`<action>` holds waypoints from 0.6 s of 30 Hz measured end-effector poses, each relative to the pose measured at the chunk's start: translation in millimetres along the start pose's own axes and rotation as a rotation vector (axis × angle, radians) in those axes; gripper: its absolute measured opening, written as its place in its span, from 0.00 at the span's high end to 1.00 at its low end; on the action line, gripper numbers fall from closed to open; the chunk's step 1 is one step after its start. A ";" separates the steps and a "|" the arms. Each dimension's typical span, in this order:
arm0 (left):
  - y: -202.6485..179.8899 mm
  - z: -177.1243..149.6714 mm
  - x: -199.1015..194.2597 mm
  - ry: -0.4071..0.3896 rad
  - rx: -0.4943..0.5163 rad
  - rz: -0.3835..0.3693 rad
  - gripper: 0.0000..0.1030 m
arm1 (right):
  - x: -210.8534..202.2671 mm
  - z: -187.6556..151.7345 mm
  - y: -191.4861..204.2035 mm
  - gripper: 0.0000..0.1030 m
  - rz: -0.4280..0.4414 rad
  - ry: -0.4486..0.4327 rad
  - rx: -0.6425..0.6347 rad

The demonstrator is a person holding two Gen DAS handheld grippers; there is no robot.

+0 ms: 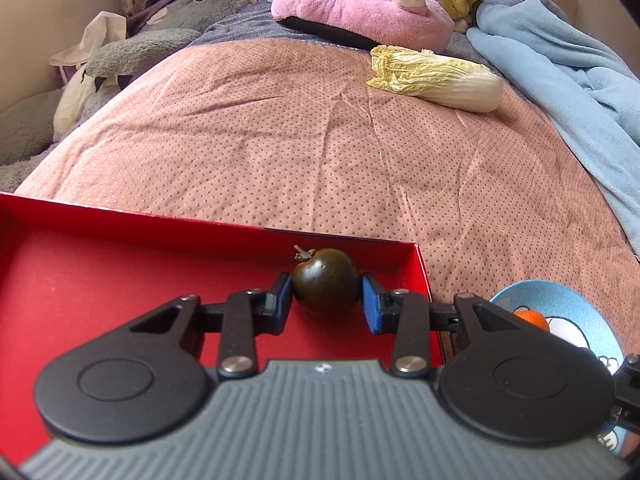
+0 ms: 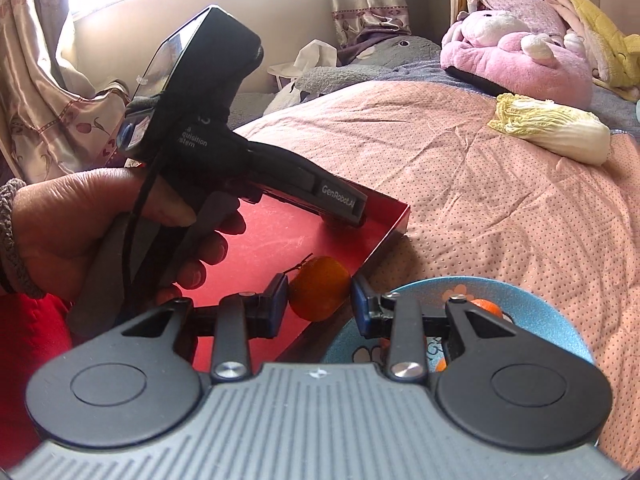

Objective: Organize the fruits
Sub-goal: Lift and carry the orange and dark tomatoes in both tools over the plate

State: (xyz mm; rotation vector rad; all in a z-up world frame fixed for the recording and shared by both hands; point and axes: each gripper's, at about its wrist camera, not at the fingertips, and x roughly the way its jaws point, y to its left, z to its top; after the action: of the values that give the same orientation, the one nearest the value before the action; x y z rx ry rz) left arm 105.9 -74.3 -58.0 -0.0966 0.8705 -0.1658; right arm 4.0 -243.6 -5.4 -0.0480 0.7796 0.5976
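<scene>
My left gripper is shut on a dark green tomato with a dry stem, over the far right corner of the red box lid. My right gripper is shut on an orange tangerine with a thin stem, above the red box lid's right edge. A blue bowl beside the lid holds another tangerine; the bowl and that tangerine also show in the left wrist view. The left gripper's body and the hand holding it fill the left of the right wrist view.
Everything sits on a pink dotted bedspread. A napa cabbage lies at the far right. Pink plush toys and a grey plush lie at the head of the bed. A blue blanket runs along the right side.
</scene>
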 end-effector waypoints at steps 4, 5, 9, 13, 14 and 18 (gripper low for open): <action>-1.8 -2.3 -8.3 -0.014 -0.003 0.015 0.61 | -10.1 -0.2 -3.2 0.62 -0.013 -0.011 0.005; -2.3 -2.7 -10.4 -0.020 -0.003 0.020 0.61 | -13.1 -0.7 -3.5 0.62 -0.017 -0.012 0.003; -3.7 -4.2 -16.8 -0.034 -0.008 0.033 0.61 | -24.0 -2.5 -6.4 0.62 -0.032 -0.018 0.002; -5.3 -7.3 -23.6 -0.044 -0.003 0.044 0.61 | -34.3 -6.6 -9.7 0.62 -0.043 -0.024 0.006; -5.7 -7.9 -25.4 -0.048 -0.001 0.048 0.61 | -37.2 -8.1 -10.3 0.61 -0.046 -0.026 0.008; -5.6 -9.1 -30.9 -0.061 -0.007 0.060 0.61 | -46.5 -11.9 -11.9 0.61 -0.054 -0.034 0.009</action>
State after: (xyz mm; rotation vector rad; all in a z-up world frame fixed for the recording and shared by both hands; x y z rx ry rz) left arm 78.7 -74.3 -39.8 -0.0818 0.8128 -0.1027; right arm -23.2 -279.3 15.3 -0.0504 0.7459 0.5427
